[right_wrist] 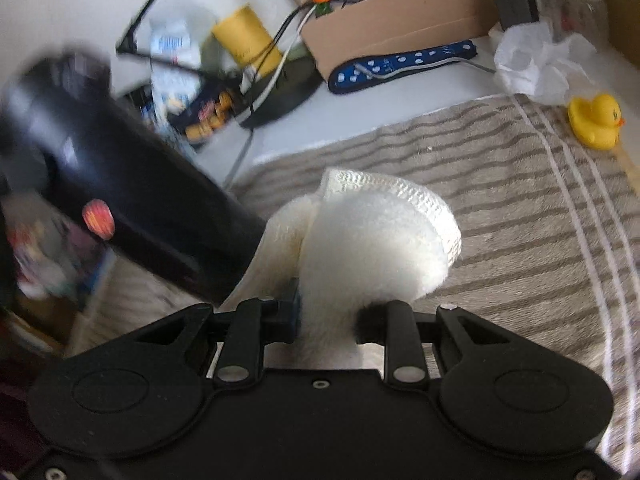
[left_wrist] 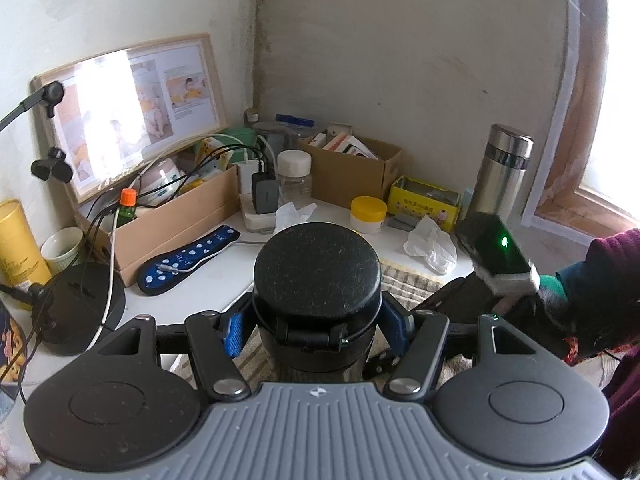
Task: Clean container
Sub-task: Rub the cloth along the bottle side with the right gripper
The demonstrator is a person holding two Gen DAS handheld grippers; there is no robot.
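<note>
My left gripper (left_wrist: 316, 330) is shut on a black flask with a flip lid (left_wrist: 316, 276), its blue pads (left_wrist: 234, 330) pressed on both sides of the body below the lid. The same flask (right_wrist: 132, 184) shows blurred and tilted at the left of the right wrist view. My right gripper (right_wrist: 326, 314) is shut on a folded white cloth (right_wrist: 372, 236), held above the striped towel (right_wrist: 500, 184), with the cloth's left edge beside the flask's lower end. The other gripper's body (left_wrist: 496, 252) with a green light shows at the right of the left wrist view.
A white table (left_wrist: 216, 280) carries cardboard boxes (left_wrist: 180, 216), a power strip with chargers (left_wrist: 260, 196), a steel thermos (left_wrist: 502, 172), a yellow tin (left_wrist: 424, 200), a yellow-lidded jar (left_wrist: 368, 214), crumpled plastic (left_wrist: 432, 246), a blue dotted insole (right_wrist: 400, 66), a rubber duck (right_wrist: 594, 120) and a lamp base (left_wrist: 76, 304).
</note>
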